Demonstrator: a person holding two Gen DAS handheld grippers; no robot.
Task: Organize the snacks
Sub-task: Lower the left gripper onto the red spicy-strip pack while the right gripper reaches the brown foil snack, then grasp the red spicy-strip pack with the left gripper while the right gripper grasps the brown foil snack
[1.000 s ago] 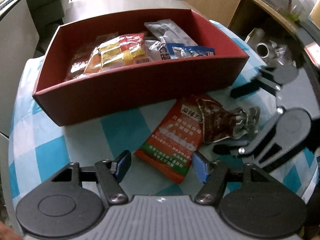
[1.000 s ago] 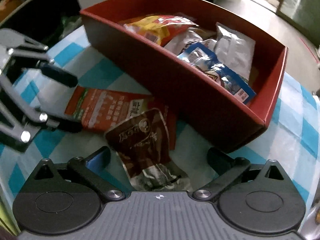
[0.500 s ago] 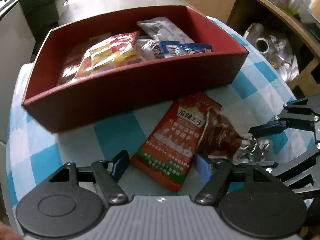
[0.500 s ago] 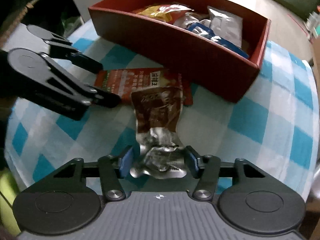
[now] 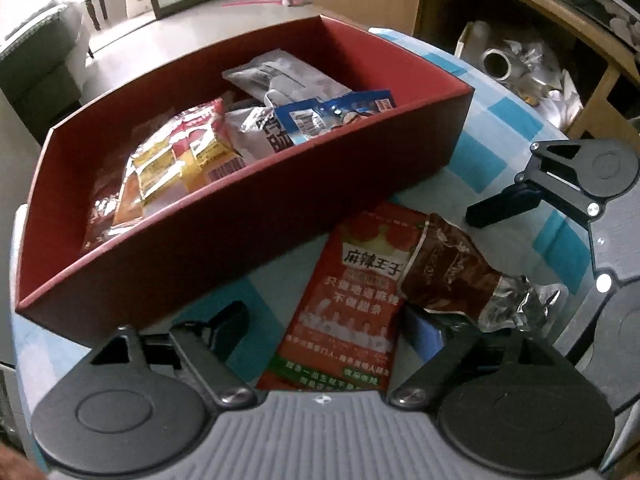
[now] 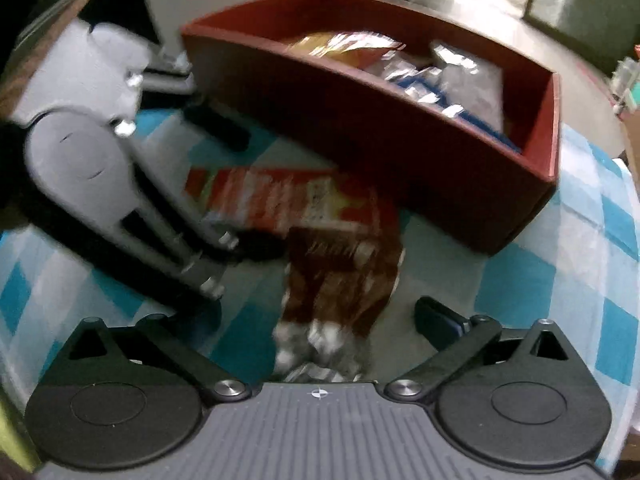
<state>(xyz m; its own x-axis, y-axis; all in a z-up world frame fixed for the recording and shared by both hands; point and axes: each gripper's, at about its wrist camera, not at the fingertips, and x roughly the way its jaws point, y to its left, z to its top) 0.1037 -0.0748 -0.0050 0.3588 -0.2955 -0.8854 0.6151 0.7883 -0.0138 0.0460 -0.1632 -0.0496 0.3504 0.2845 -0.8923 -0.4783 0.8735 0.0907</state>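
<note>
- The left tool (image 5: 320, 320) hangs low over the surface (image 5: 504, 152), which wears a blue-and-white checked cloth; its jaws stand wide apart and hold nothing.
- Between those jaws lies a flat red packet (image 5: 356, 300) with white lettering, its far end close to the near wall of the red box (image 5: 248, 216).
- A brown packet (image 5: 448, 276) with a crumpled silver end overlaps the red packet's right edge.
- The right tool (image 6: 320, 320) also stands wide open, a finger on either side of the brown packet (image 6: 340, 280). This view is blurred, so I cannot tell whether either finger touches it.
- In the left view one right-tool finger (image 5: 500, 204) shows beyond the brown packet, apart from it.
- The red box (image 6: 400, 132) holds several snack bags: a yellow-and-red bag (image 5: 180, 152) at the left, a blue bag (image 5: 332, 114) and a clear bag (image 5: 280, 76) toward the right.
</note>
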